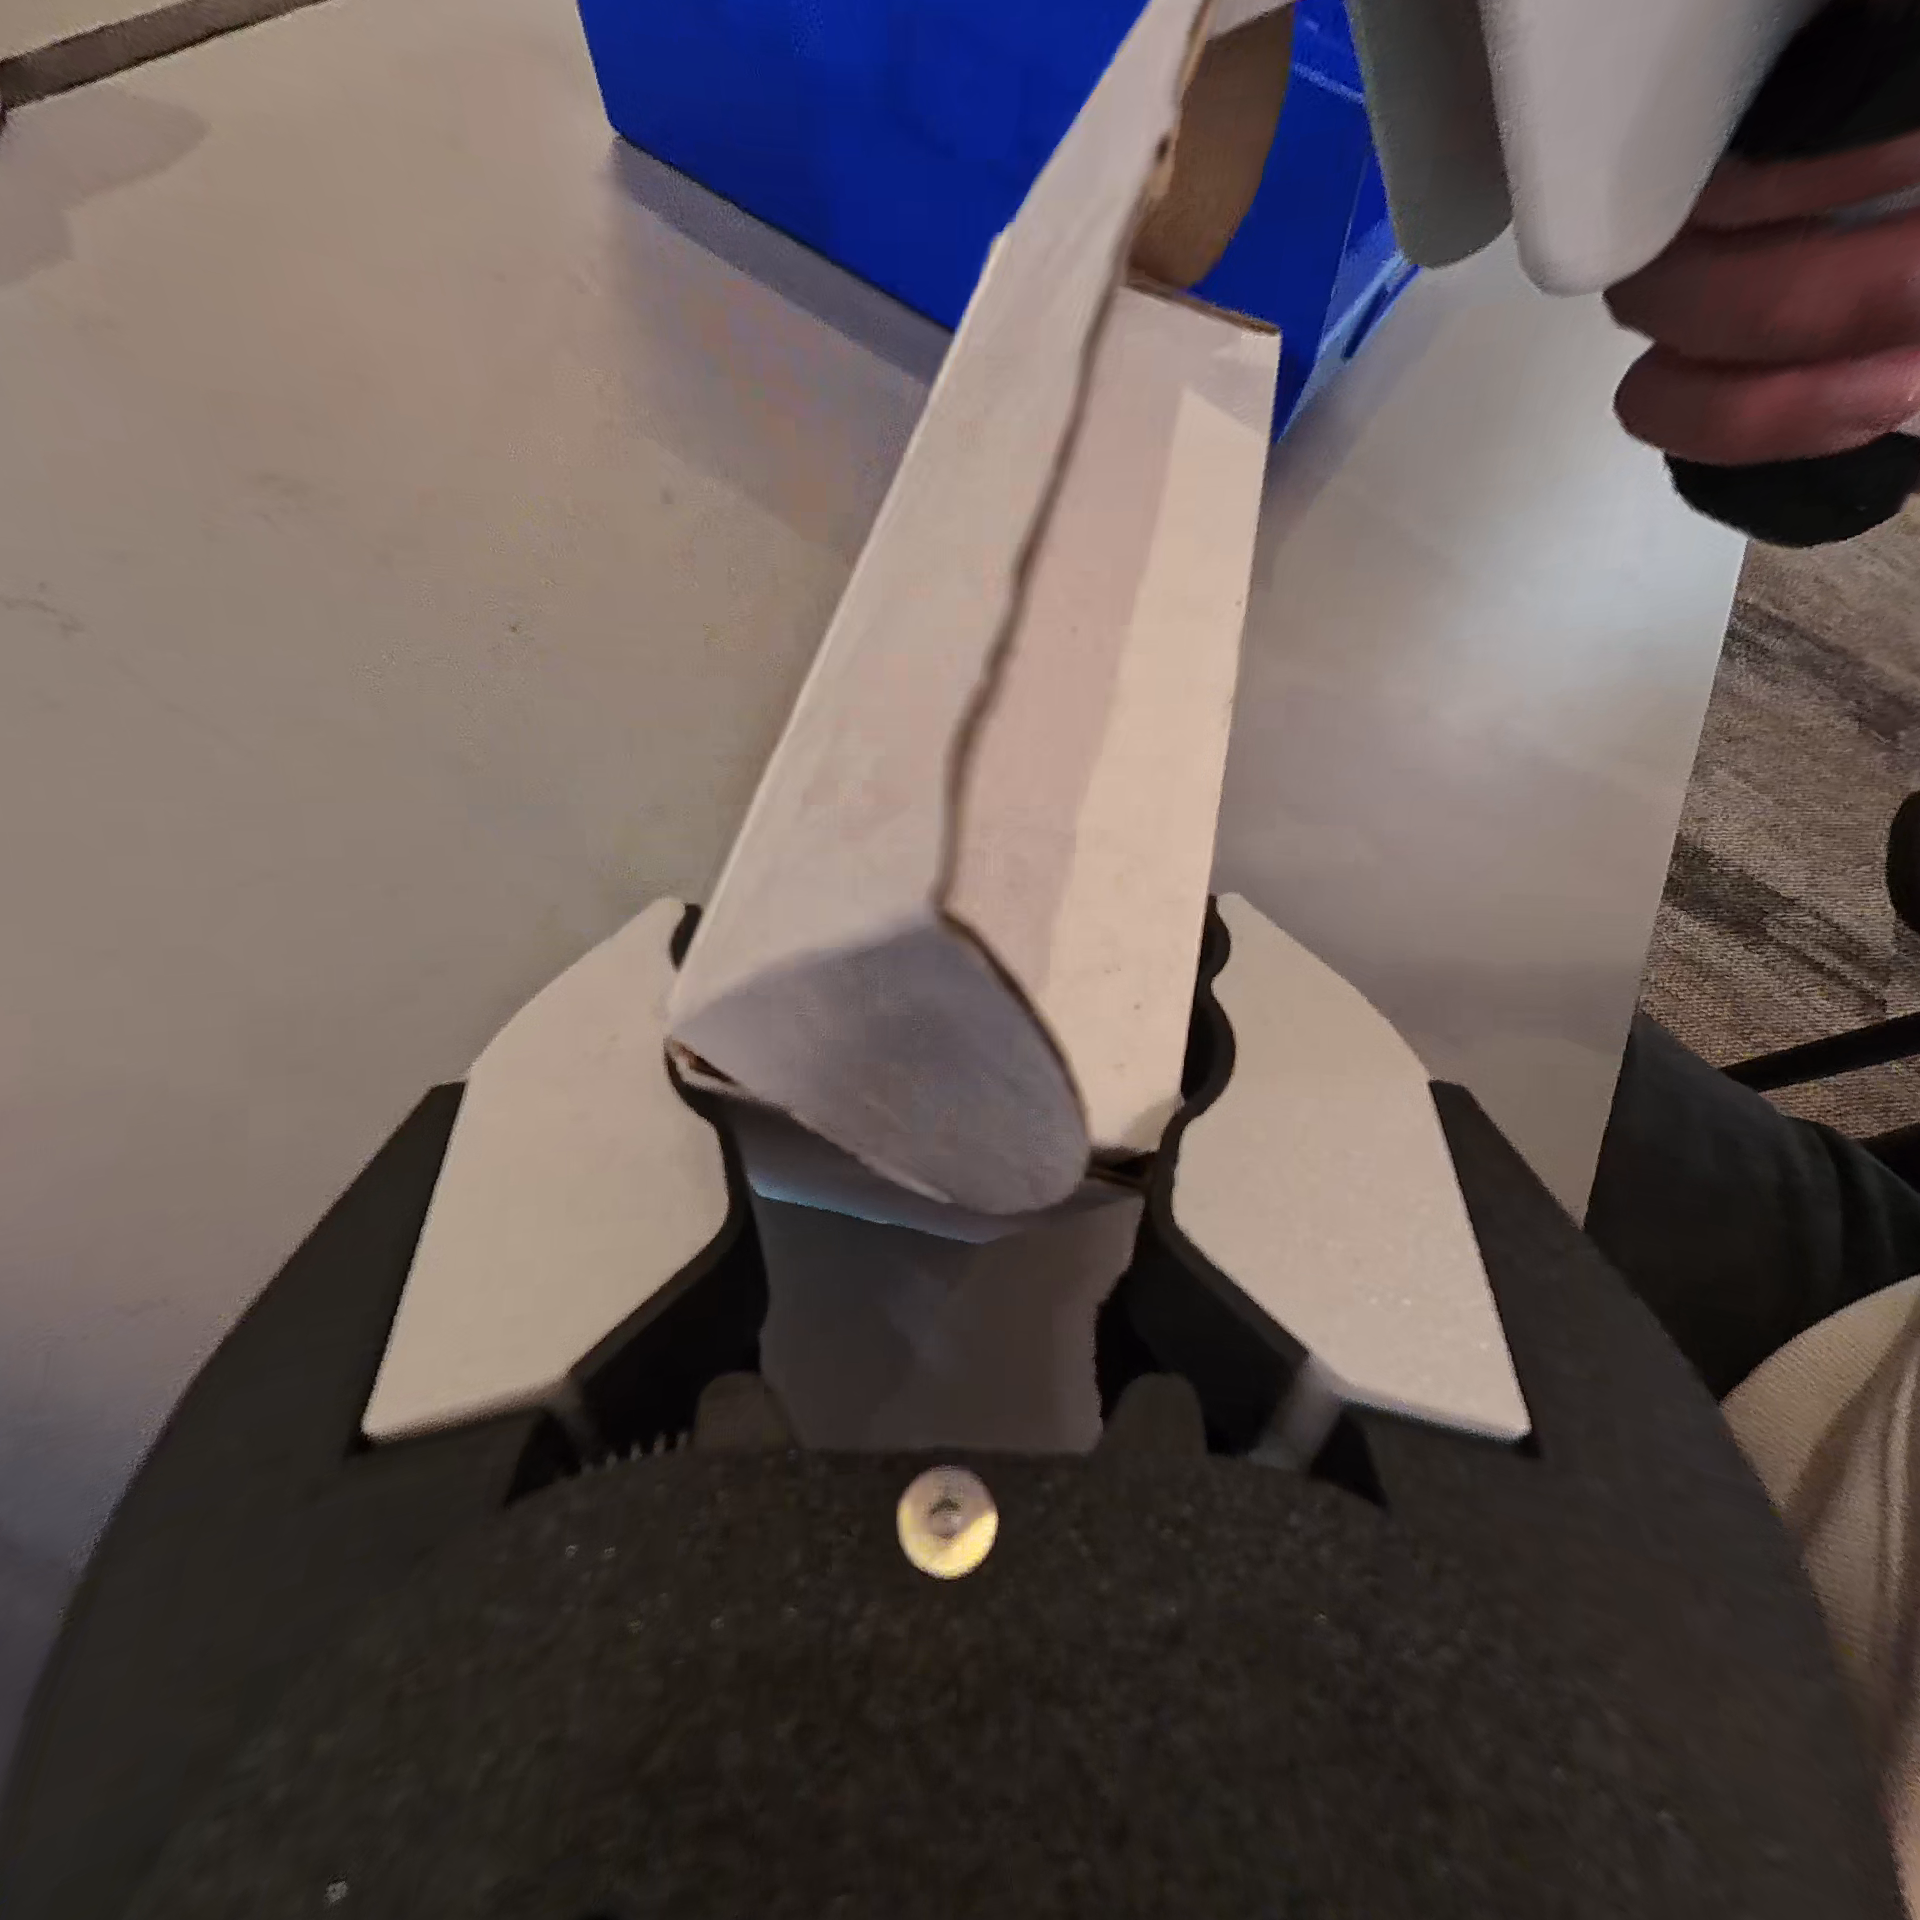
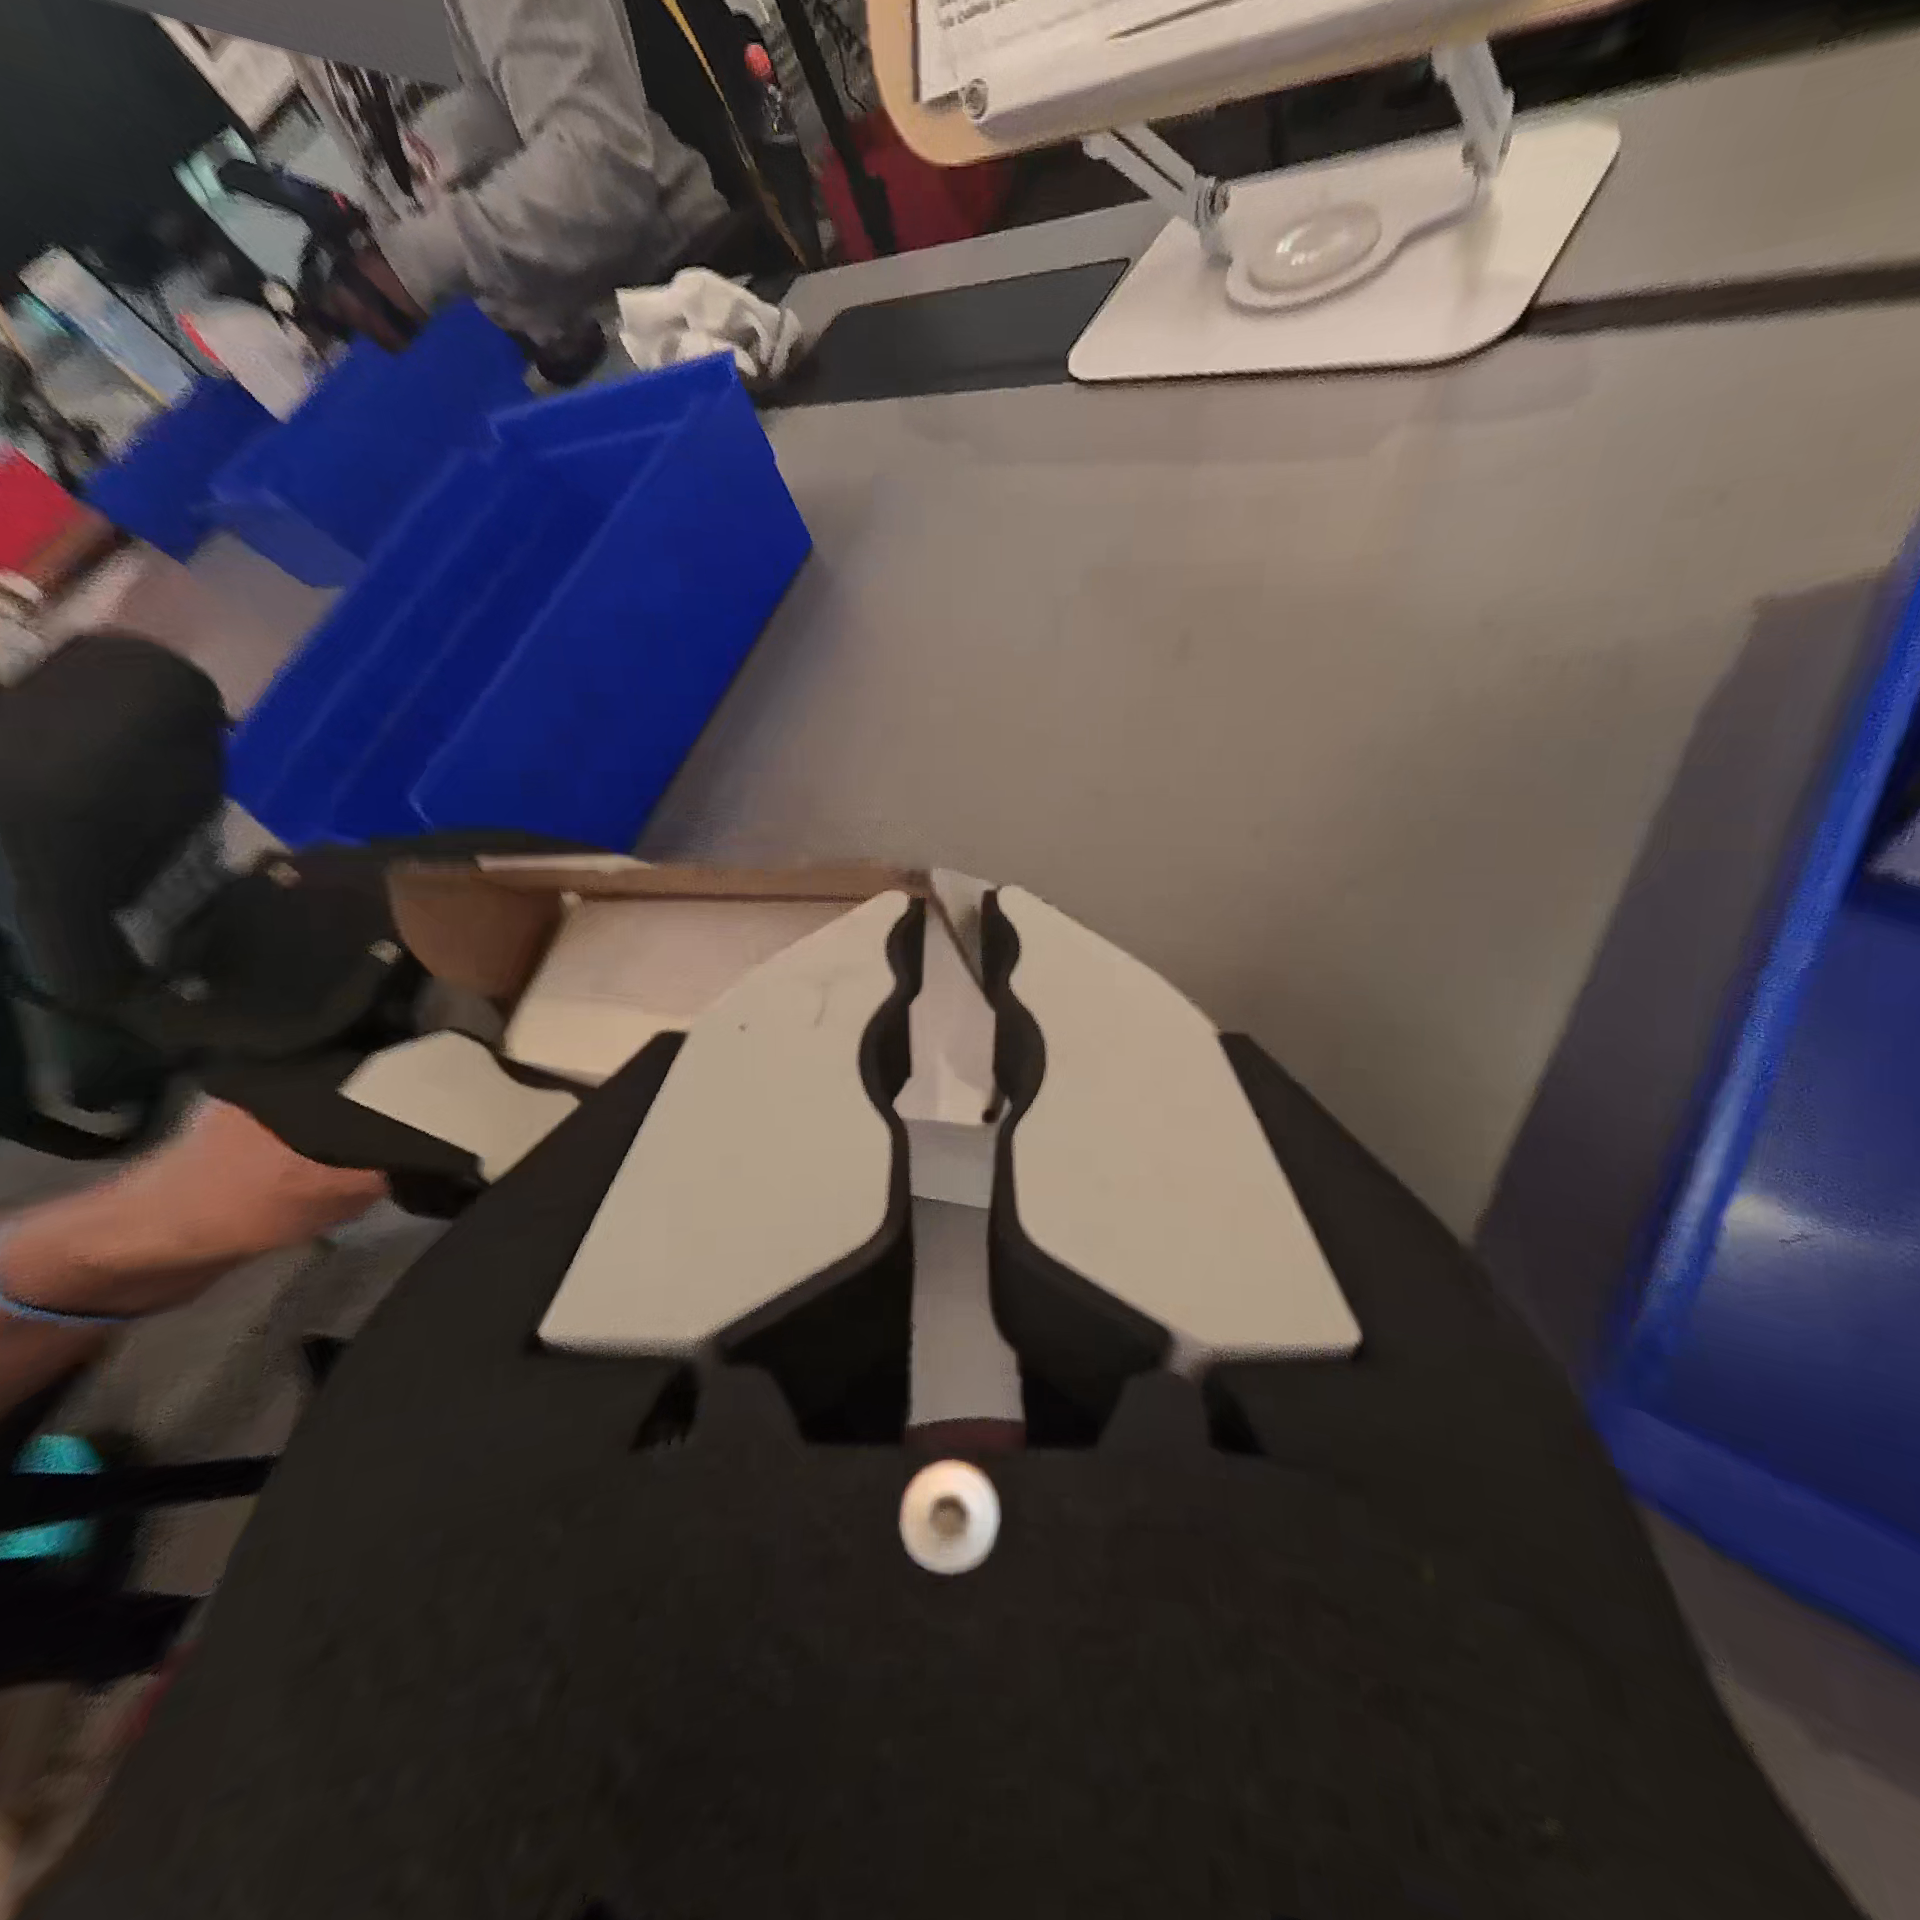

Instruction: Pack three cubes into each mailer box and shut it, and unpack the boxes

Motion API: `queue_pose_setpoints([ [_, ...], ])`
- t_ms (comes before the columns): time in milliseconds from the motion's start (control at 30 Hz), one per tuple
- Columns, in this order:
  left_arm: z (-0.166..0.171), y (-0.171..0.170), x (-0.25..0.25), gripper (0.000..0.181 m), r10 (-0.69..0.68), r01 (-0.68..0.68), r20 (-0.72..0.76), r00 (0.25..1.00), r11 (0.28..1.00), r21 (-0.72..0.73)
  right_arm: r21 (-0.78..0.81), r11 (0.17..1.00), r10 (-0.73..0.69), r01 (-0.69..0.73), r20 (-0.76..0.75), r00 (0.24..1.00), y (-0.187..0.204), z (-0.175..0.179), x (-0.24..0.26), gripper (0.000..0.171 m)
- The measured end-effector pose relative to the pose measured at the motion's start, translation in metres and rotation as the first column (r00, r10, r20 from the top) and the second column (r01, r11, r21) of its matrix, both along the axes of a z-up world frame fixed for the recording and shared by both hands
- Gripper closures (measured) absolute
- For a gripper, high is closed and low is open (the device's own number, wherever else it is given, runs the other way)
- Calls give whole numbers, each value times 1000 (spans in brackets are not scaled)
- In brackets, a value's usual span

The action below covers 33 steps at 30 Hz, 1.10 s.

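Your left gripper (image 1: 940, 1023) and right gripper (image 2: 954, 914) both grasp the white cardboard mailer box (image 1: 1049, 665), blue plastic bin (image 1: 852, 135) at twelve o'clock.

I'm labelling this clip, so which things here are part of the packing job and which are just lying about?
In the job:
- white mailer box, held between both tongs
- left tongs, gripping its near end
- right tongs, pinching a cardboard edge
- blue bins

Lying about:
- white stand
- crumpled white cloth
- grey table

No cubes visible.
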<state>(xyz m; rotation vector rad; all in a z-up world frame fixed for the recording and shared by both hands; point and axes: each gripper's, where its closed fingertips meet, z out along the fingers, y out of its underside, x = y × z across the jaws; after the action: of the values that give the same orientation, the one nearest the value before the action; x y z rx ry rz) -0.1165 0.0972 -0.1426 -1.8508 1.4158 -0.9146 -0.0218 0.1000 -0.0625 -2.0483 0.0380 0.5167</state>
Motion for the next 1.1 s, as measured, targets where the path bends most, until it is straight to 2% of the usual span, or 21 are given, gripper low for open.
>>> queue_pose_setpoints([
  [67, 0, 0, 0, 94, 1, -1, 3, 1000, 1000, -1, 28, 999, -23, 19, 164, 986, -5, -9, 3, 156],
  [133, 0, 0, 1, 94, -2, 2, 5, 1000, 1000, -1, 48, 998, -53, 42, 248, 967, -9, -19, 5, 153],
  [233, 1, -1, 1, 94, -14, 14, 11, 1000, 1000, -2, 65, 995, -89, 75, 245, 965, -8, -29, 9, 150],
  [267, 1, -1, 1, 94, -26, 26, 14, 1000, 1000, -2, 61, 995, -86, 73, 234, 968, -6, -31, 9, 153],
  [300, 1, -2, 1, 93, -38, 38, 16, 999, 999, -3, 65, 995, -86, 74, 218, 972, -4, -29, 10, 165],
  [333, 1, -2, 1, 93, -44, 44, 14, 999, 999, -4, 69, 995, -84, 70, 213, 974, -4, -25, 11, 165],
  [467, 2, -13, -6, 94, -83, 81, -58, 995, 996, -35, 7, 1000, -2, 0, 320, 947, -5, -16, 7, 169],
  [567, 32, -30, -28, 99, -126, 123, -47, 991, 990, -68, -67, 996, 76, -53, 410, 909, -7, -8, 9, 170],
  [700, 104, -34, -47, 107, -166, 167, 49, 985, 986, -26, -133, 978, 204, -162, 429, 880, -10, -2, 14, 170],
  [767, 125, -29, -38, 112, -239, 239, -9, 971, 971, 27, -148, 959, 284, -242, 466, 838, -5, -3, 13, 170],
  [833, 132, -6, -16, 114, -269, 281, -100, 958, 951, 131, -166, 931, 364, -326, 511, 779, 2, -6, 10, 170],
  [867, 133, 4, -2, 115, -294, 311, -129, 947, 939, 144, -169, 914, 400, -368, 512, 760, 5, -7, 6, 170],
  [933, 130, 8, 26, 115, -415, 428, -157, 896, 902, 61, -174, 882, 465, -437, 472, 749, 9, -11, -5, 170],
  [1033, 110, 1, 47, 115, -598, 600, -260, 759, 796, -78, -150, 879, 470, -452, 433, 769, 19, -18, -13, 170],
  [1100, 88, 5, 52, 119, -621, 629, -368, 692, 769, -116, -125, 879, 467, -460, 417, 779, 23, -23, -16, 170],
])
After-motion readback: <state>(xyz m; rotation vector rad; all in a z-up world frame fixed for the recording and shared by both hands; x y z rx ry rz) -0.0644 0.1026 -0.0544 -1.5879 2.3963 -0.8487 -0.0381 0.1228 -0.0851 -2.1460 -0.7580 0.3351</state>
